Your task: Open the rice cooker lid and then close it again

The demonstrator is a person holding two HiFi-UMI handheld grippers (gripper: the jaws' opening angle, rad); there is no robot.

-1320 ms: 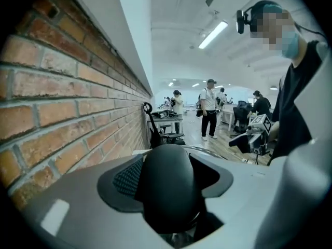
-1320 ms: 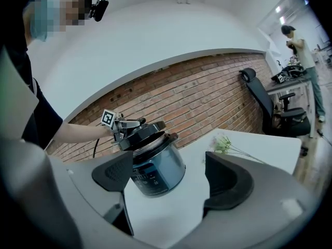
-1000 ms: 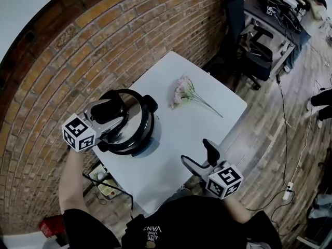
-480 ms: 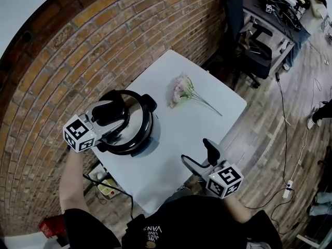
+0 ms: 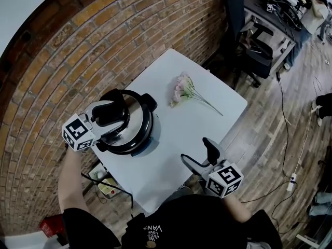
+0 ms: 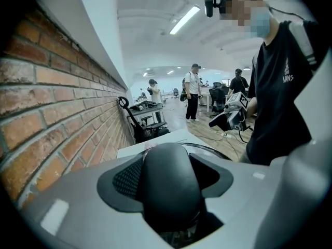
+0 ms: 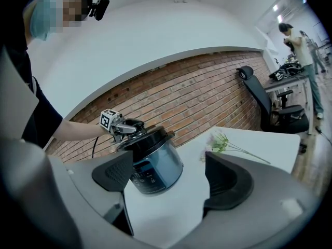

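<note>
Head view: my left hand-held gripper point(image 5: 114, 114) rests atop the black-and-steel round rice cooker point(image 5: 139, 134) near the white square surface's point(image 5: 207, 108) left edge, lid on.

Left gripper view: its jaws clamp the black domed lid handle point(image 6: 168, 185).

Right gripper view: my right hand-held gripper point(image 7: 168, 179) is spread wide — nothing between its jaws.

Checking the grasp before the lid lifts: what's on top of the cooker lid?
Its black handle, clamped between the left gripper fingers. The lid is down, so the inside of the cooker is hidden.
</note>
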